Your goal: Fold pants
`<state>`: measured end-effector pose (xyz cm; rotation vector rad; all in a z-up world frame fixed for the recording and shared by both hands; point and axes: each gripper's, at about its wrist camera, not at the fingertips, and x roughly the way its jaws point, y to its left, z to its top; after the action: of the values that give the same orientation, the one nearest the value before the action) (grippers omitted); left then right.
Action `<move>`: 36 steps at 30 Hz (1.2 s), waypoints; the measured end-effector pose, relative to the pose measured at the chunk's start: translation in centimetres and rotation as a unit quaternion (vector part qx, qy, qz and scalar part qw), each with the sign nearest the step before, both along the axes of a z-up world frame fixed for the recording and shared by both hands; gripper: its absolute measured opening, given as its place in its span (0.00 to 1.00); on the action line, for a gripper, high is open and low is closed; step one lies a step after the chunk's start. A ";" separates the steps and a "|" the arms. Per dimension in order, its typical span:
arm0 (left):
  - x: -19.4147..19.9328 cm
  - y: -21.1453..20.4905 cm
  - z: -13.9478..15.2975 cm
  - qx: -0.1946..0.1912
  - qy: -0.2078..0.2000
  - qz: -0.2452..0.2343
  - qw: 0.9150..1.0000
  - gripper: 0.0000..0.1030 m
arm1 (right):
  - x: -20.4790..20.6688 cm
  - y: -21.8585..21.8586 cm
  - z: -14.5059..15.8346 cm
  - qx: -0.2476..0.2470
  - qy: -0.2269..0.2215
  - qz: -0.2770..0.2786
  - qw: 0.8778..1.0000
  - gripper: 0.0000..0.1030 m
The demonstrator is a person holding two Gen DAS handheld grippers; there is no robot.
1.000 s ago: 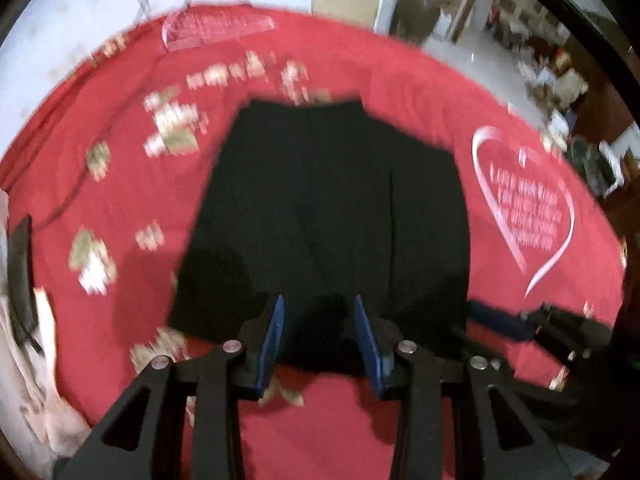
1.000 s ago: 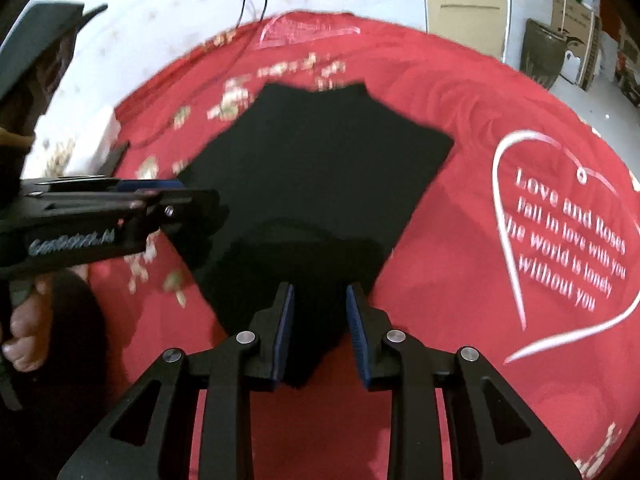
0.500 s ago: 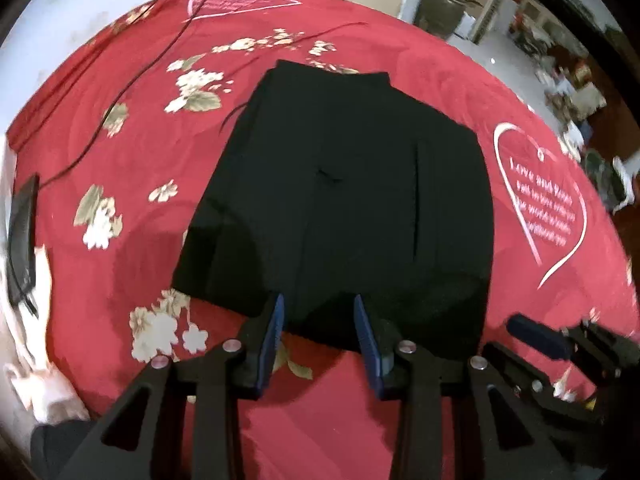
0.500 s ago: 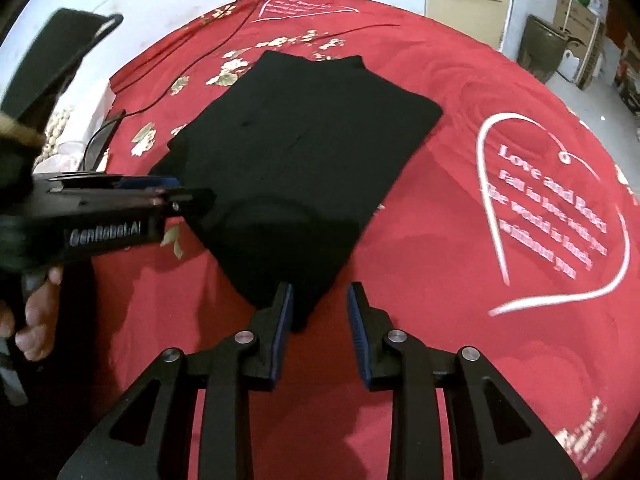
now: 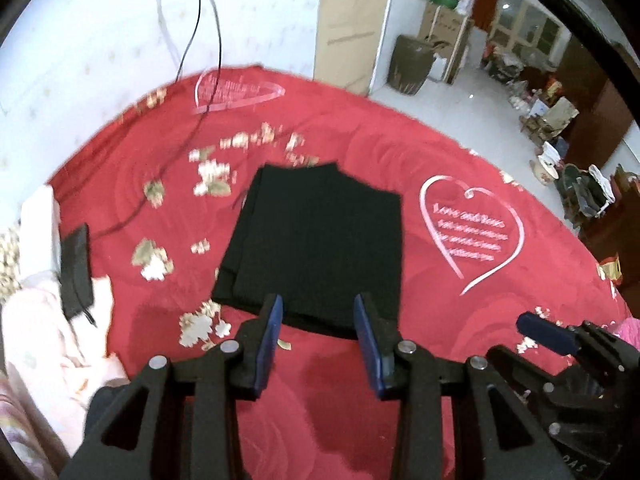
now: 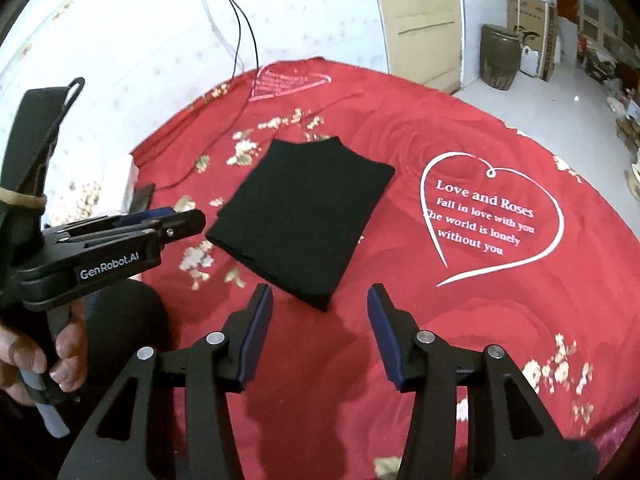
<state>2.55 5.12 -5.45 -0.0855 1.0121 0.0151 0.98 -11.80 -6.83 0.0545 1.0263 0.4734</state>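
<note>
While the black pants lie folded into a compact rectangle on the red bedspread, both tongs hang above its near edge with nothing between their pads. Left tongs stand spread; right tongs are opening, clear of the cloth. A white heart with lettering lies just right of the pants, apart from them.

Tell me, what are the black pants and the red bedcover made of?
Pants: probably soft matte woven or knit cloth; they reflect no light and hold flat folded layers. Red bedcover: seemingly a slightly glossy quilted fabric, with faint swirl stitching, printed flowers and white lettering.
</note>
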 end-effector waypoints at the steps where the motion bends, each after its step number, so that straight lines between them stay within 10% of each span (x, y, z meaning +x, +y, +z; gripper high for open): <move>1: -0.4 -0.2 0.7 0.002 -0.007 -0.003 1.000 0.39 | -0.4 0.0 0.5 -0.001 -0.001 -0.001 1.000 0.48; 10: -2.7 -1.1 3.8 0.015 -0.054 -0.030 0.998 0.48 | -1.9 -0.1 2.1 0.006 0.000 -0.005 1.000 0.48; 36: -1.4 1.5 -4.2 0.005 0.027 -0.014 1.000 0.49 | 0.0 2.8 -2.3 -0.040 0.038 0.014 0.998 0.48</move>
<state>1.17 6.67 -9.60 -0.0619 1.0676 -0.0041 0.99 -9.02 -9.16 -0.0137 1.1212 0.4571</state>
